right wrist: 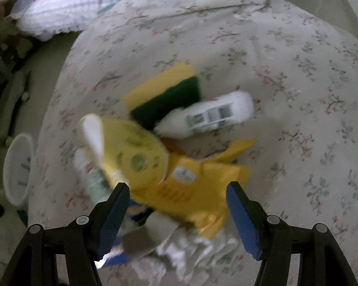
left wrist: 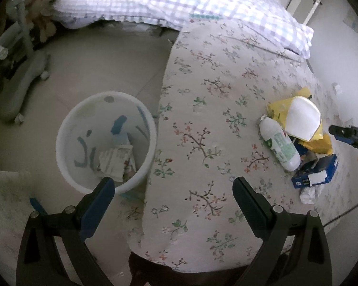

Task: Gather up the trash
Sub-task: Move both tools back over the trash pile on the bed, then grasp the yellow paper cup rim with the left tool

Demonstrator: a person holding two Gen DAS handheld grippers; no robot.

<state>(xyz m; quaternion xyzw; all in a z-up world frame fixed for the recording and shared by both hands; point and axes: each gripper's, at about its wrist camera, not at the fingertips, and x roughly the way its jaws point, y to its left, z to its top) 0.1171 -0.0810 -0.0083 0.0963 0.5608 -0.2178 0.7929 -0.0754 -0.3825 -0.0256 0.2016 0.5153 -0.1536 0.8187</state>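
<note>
White plastic bin stands on the floor, touching the left edge of the floral bedspread; crumpled paper lies inside it, one wad as far as I can tell. Left gripper is spread wide, holding nothing, touching nothing; its left finger hangs over the bin rim, its right finger over the bedspread. One checked pillow lies at the far end of the bedspread.

Trash pile sits on the bedspread, well right of the bin. Left wrist view count: one white bottle lying on its side, one yellow pouch with a white face, one blue box, one crumpled white tissue nearest the camera. Right gripper shows at the right edge of that view, just beside the pile.

Right wrist view, blurred: bin at far left, then a white bottle, yellow pouch, one yellow-green sponge, a second white bottle, one flat yellow bag, white tissue. Two bottles in total. Right gripper is spread wide, empty, fingers either side of the yellow bag; contact with the bag cannot be told through the blur.
</note>
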